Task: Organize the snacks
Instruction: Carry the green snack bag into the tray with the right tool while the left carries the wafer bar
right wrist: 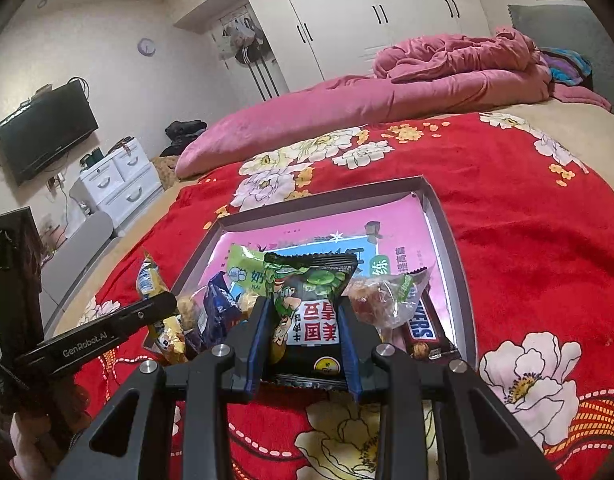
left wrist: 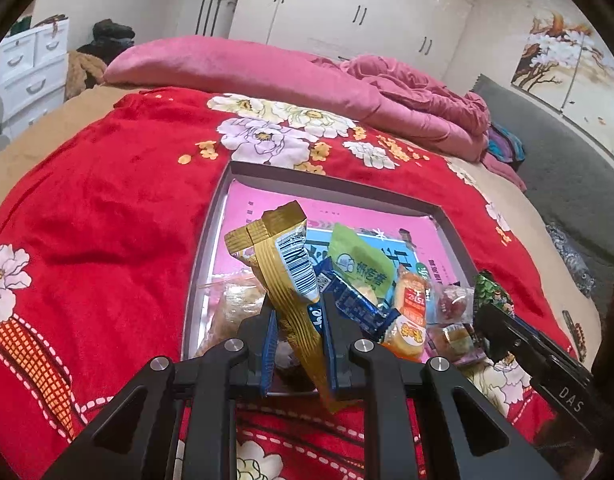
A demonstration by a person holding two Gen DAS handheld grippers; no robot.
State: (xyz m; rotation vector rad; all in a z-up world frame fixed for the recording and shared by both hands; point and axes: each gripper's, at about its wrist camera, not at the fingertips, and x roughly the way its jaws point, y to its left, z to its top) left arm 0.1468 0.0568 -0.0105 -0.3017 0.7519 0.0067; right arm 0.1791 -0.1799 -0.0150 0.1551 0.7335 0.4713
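A shallow grey box with a pink floor (left wrist: 267, 200) (right wrist: 439, 216) lies on the red flowered blanket and holds several snack packets. My left gripper (left wrist: 298, 316) is shut on a gold striped packet (left wrist: 279, 256), held upright over the box's near edge. My right gripper (right wrist: 307, 324) is shut on a black and green pea packet (right wrist: 307, 292), over the box's near edge. In the left wrist view, the right gripper (left wrist: 495, 320) shows at the right with the green packet (left wrist: 489, 288). In the right wrist view, the left gripper (right wrist: 163, 304) shows at the left with the gold packet (right wrist: 149, 276).
In the box lie a light green packet (left wrist: 359, 260), a blue packet (left wrist: 355, 300), an orange packet (left wrist: 411, 300), clear-wrapped sweets (right wrist: 383, 296) and a Snickers bar (right wrist: 423, 328). A pink quilt (left wrist: 267, 68) lies at the bed's far side.
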